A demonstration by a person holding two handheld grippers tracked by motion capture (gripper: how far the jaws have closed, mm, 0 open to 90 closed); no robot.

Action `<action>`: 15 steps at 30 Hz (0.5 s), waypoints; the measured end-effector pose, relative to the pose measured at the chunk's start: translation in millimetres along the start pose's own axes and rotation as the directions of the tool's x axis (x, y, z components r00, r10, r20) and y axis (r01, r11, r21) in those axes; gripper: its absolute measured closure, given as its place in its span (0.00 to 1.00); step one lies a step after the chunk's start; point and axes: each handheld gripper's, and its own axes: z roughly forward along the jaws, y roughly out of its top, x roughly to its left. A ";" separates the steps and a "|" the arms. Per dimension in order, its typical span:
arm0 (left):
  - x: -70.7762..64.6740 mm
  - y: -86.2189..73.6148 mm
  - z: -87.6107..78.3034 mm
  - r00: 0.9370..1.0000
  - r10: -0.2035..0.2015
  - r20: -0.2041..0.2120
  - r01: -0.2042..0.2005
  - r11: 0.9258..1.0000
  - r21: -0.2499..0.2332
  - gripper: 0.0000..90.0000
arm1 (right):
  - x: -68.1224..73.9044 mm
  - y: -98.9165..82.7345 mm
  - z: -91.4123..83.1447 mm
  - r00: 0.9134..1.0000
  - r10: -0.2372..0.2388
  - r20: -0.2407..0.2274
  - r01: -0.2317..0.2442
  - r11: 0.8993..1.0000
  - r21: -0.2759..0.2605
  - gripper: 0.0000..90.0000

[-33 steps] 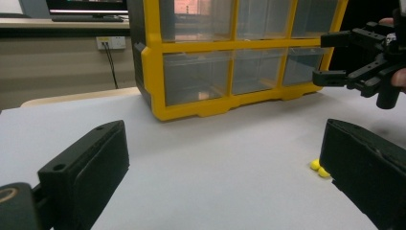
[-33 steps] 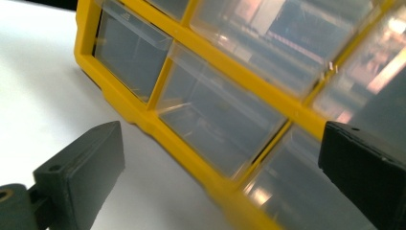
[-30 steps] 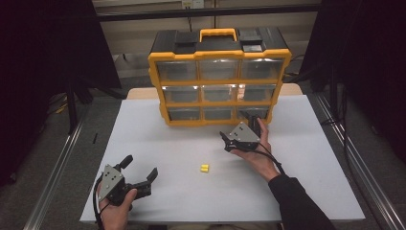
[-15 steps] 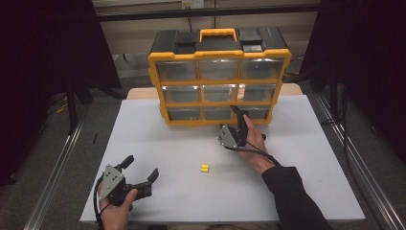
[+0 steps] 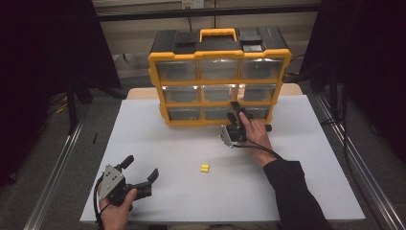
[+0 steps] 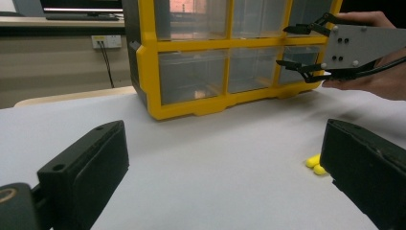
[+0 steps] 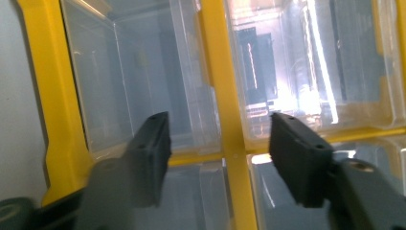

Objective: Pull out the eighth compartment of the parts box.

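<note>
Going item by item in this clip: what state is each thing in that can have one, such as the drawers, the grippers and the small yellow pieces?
Organizer: upright at the table's far edge, drawers all pushed in.
Right gripper: at the bottom-row drawers, jaws part open and just been closing, nothing gripped.
Left gripper: jaws open, holding nothing.
Yellow pieces: lying loose on the white table, side by side, untouched.

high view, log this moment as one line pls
right gripper: at bottom drawers of organizer, jaws just closing, nothing gripped | left gripper: open, near table edge | yellow pieces: loose on table
</note>
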 end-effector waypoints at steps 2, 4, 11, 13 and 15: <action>-0.2 0.1 -0.2 1.000 0.002 0.002 -0.002 1.000 0.001 0.03 | 2.1 1.4 -0.6 0.999 -0.045 0.003 0.045 0.999 -0.009 0.56; -0.2 0.3 -0.5 1.000 0.007 0.005 -0.007 1.000 0.000 0.03 | 4.4 2.9 -0.7 0.998 -0.060 -0.017 0.060 0.998 -0.005 0.61; -0.6 0.1 -0.1 1.000 -0.002 0.004 0.002 1.000 -0.003 0.03 | 8.2 5.5 2.6 0.995 -0.091 -0.026 0.092 0.995 0.030 0.71; -0.6 0.2 -0.1 1.000 -0.002 0.006 0.002 1.000 -0.004 0.03 | 9.8 4.8 4.5 0.997 -0.072 -0.022 0.073 0.997 0.035 0.74; -0.4 0.3 -0.2 1.000 0.002 0.007 -0.002 1.000 0.000 0.03 | 10.3 6.8 5.8 0.996 -0.086 -0.021 0.087 0.996 0.030 0.74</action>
